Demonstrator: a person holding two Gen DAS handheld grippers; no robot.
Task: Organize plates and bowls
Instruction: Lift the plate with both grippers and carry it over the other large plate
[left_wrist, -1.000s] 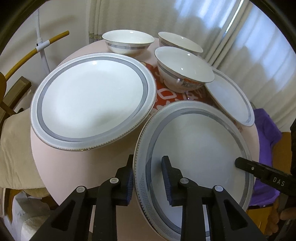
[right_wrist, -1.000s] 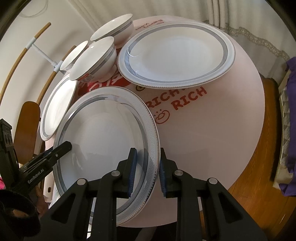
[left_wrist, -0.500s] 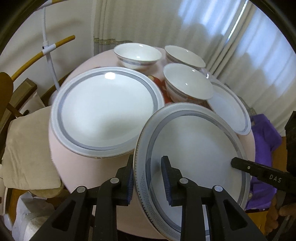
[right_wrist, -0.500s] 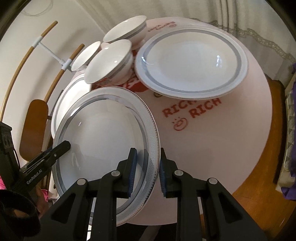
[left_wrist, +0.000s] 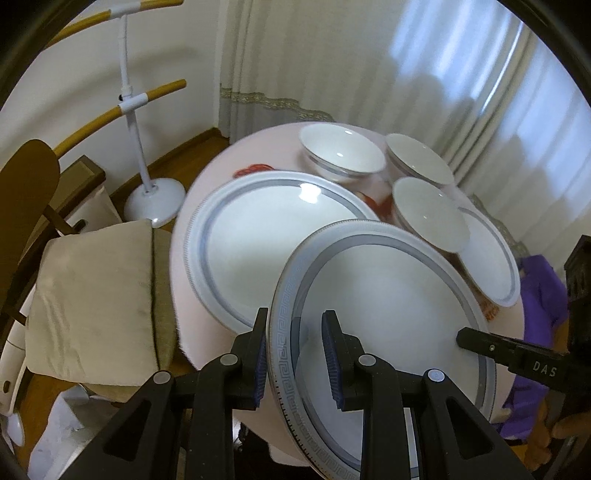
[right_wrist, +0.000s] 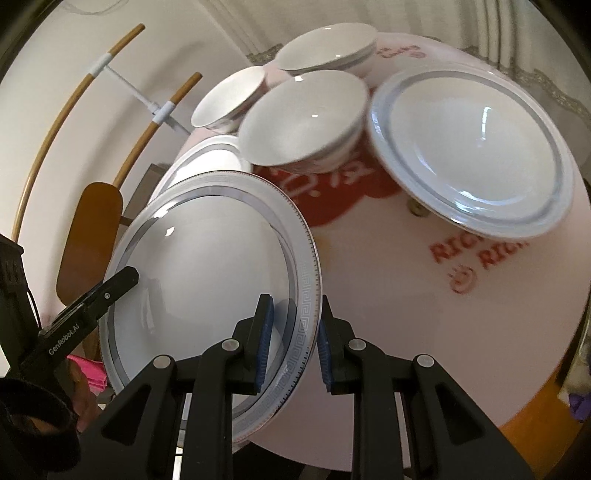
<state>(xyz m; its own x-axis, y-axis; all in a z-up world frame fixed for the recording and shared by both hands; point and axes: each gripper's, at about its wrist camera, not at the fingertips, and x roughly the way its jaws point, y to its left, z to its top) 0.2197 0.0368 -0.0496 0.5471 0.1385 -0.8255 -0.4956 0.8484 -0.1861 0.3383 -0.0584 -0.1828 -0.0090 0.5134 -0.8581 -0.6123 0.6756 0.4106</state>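
We note the key-pattern plate (left_wrist: 388, 314), clamped at opposite rims by left gripper (left_wrist: 293, 354) and right gripper (right_wrist: 293, 339), now sits higher above the pink table (right_wrist: 388, 295) than before. Legible: "RICH" on the table, "DAS", "GenRobot.AI" on the grippers.

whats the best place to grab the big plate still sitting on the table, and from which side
Grip the big plate by its flat grey-banded rim, at the edge facing the bare pink table, near the red lettering. That rim stands proud of the table, so one finger can probably slip beneath. The far side is crowded by bowls. Both grippers are busy with the held plate.
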